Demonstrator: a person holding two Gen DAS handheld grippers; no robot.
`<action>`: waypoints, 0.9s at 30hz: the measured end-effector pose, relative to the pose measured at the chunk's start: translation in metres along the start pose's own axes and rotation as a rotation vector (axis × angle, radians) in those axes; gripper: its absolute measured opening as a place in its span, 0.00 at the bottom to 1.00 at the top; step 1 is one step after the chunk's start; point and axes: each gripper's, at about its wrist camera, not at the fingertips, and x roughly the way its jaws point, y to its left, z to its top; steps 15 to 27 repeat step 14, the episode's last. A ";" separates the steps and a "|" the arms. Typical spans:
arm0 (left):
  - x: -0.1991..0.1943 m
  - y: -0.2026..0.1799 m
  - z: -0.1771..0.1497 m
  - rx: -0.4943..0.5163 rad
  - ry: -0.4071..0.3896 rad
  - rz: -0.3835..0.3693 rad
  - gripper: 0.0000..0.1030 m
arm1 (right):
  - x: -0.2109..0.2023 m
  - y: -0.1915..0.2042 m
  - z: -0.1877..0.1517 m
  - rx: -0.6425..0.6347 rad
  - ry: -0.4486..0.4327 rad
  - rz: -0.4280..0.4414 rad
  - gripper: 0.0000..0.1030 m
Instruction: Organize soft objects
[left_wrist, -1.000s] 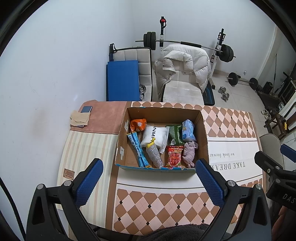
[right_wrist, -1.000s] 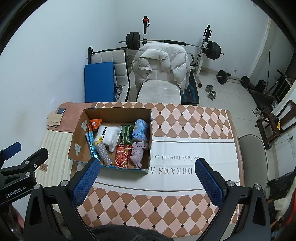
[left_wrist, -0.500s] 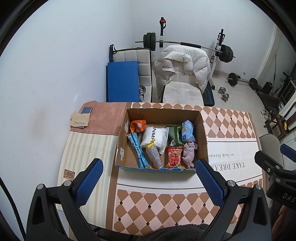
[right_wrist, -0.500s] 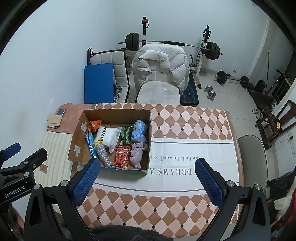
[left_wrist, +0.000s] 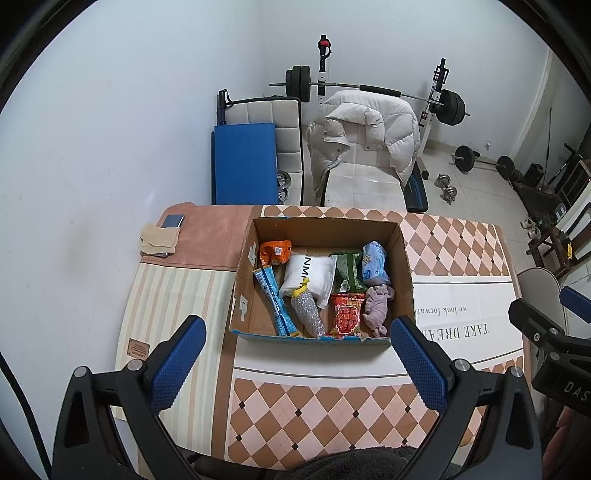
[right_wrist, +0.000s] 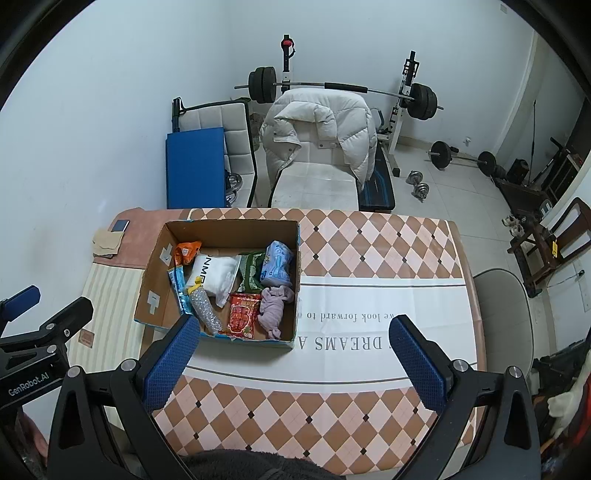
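An open cardboard box (left_wrist: 404, 258) (right_wrist: 155, 273) stands on the table. It holds a white pillow pack (left_wrist: 308, 275) (right_wrist: 218, 273), a purple soft toy (left_wrist: 376, 304) (right_wrist: 273, 306), a red snack bag (left_wrist: 345, 314) (right_wrist: 242, 314), a blue tissue pack (left_wrist: 373, 260) (right_wrist: 277, 262), a green bag (left_wrist: 347, 267), an orange bag (left_wrist: 275, 251), blue sachets (left_wrist: 275, 301) and a clear bead pouch (left_wrist: 306, 312). My left gripper (left_wrist: 295, 336) is open and empty, held high in front of the box. My right gripper (right_wrist: 295, 334) is open and empty, high over the table right of the box.
The table wears a checked cloth (right_wrist: 369, 243) with a white band of lettering. A phone (left_wrist: 173, 220) and a beige cloth (left_wrist: 159, 240) lie at the far left corner. Beyond the table stand a chair with a white jacket (left_wrist: 365, 136), a blue mat (left_wrist: 243, 162) and a barbell rack.
Both views have shifted slightly; the box sits marginally lower in the frames. Both grippers stay open and empty.
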 end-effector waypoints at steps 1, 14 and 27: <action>0.000 0.000 0.000 -0.001 0.000 0.000 0.99 | -0.001 -0.001 0.000 0.001 0.000 -0.001 1.00; -0.001 0.000 0.002 0.000 -0.005 -0.002 0.99 | -0.001 0.000 0.003 0.006 0.001 -0.003 1.00; -0.001 0.000 0.002 0.000 -0.005 -0.002 0.99 | -0.001 0.000 0.003 0.006 0.001 -0.003 1.00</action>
